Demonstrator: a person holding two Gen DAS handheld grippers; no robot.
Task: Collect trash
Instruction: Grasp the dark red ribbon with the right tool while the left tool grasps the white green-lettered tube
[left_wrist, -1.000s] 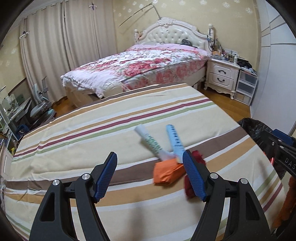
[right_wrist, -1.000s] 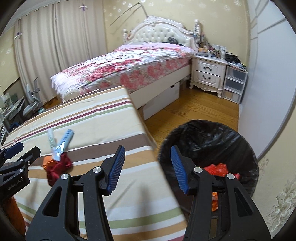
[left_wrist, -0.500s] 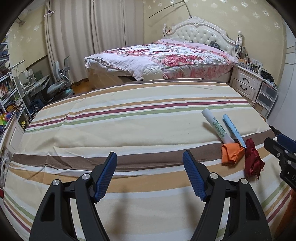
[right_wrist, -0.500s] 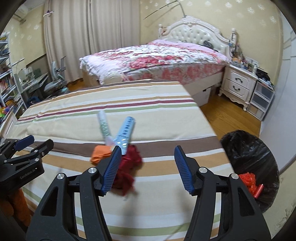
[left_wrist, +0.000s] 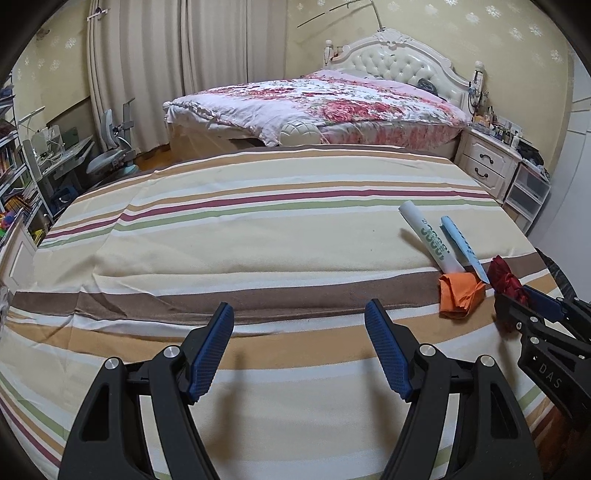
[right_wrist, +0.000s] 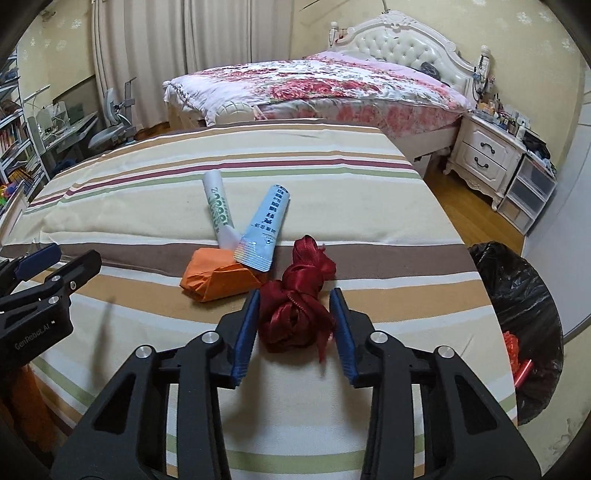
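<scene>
A dark red ribbon bundle (right_wrist: 295, 317) lies on the striped cloth (right_wrist: 129, 184) near its right edge. My right gripper (right_wrist: 294, 295) is closing on the bundle, which fills the gap and touches both blue pads. Just beyond it lie a crumpled orange paper (right_wrist: 218, 277), a white tube with green print (right_wrist: 218, 210) and a light blue tube (right_wrist: 267, 225). In the left wrist view the same heap sits at the right: ribbon (left_wrist: 504, 275), orange paper (left_wrist: 460, 293), both tubes. My left gripper (left_wrist: 299, 310) hangs open over bare cloth to the left, holding nothing.
A black-lined trash bin (right_wrist: 517, 288) with red scraps inside stands on the wooden floor off the cloth's right edge. A floral bed (left_wrist: 332, 99) lies beyond, with a white nightstand (left_wrist: 487, 162) and plastic drawers at the right. A desk and chair stand at the left.
My right gripper swung left from above the bin to the ribbon bundle and its jaws narrowed around it. The left gripper shifted left, so the heap now sits at its right.
</scene>
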